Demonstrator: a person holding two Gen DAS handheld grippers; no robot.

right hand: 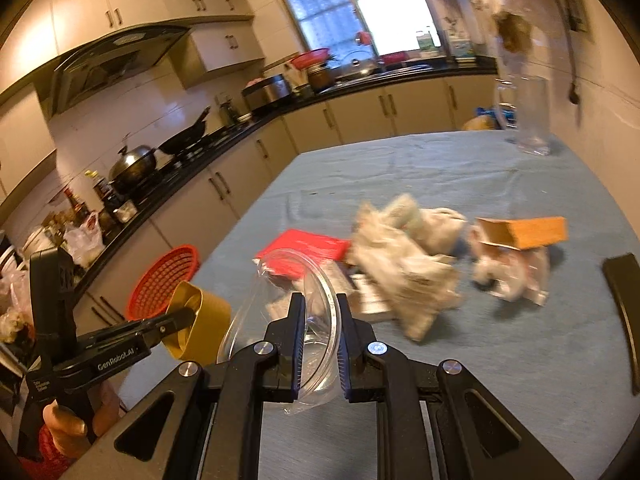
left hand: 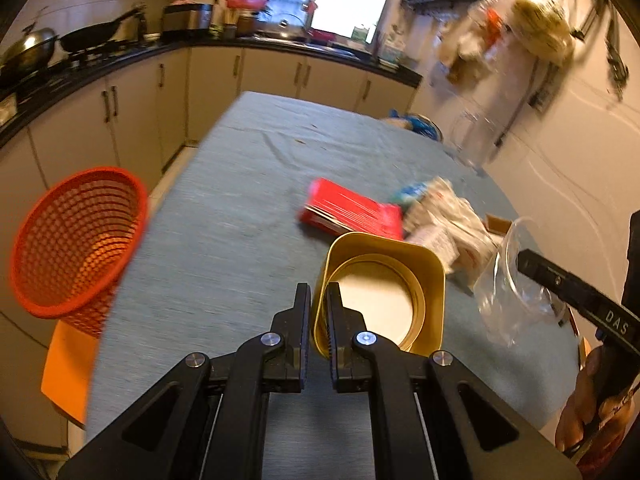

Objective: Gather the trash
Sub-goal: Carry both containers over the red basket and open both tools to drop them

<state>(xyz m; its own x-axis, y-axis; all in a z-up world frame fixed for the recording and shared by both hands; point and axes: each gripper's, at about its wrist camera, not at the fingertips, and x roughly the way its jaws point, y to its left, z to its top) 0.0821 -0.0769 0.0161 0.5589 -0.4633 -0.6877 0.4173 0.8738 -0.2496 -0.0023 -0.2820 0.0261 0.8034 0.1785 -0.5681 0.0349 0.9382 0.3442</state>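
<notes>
My left gripper (left hand: 319, 294) is shut on the rim of a gold tin box (left hand: 384, 292) and holds it above the blue-clothed table (left hand: 240, 208); the box also shows in the right wrist view (right hand: 202, 326). My right gripper (right hand: 320, 304) is shut on a clear plastic cup (right hand: 312, 304), which also shows in the left wrist view (left hand: 516, 280). On the table lie a red packet (left hand: 352, 210), crumpled white wrappers (right hand: 404, 264) and an orange cardboard box (right hand: 524, 232). A red mesh trash basket (left hand: 76, 240) stands off the table's left edge.
A tall clear glass pitcher (right hand: 528, 116) stands at the table's far right. Kitchen counters with woks (left hand: 92, 36) run along the left and back. A dark chair back (right hand: 624, 304) is at the right edge. Bags hang on the right wall (left hand: 536, 32).
</notes>
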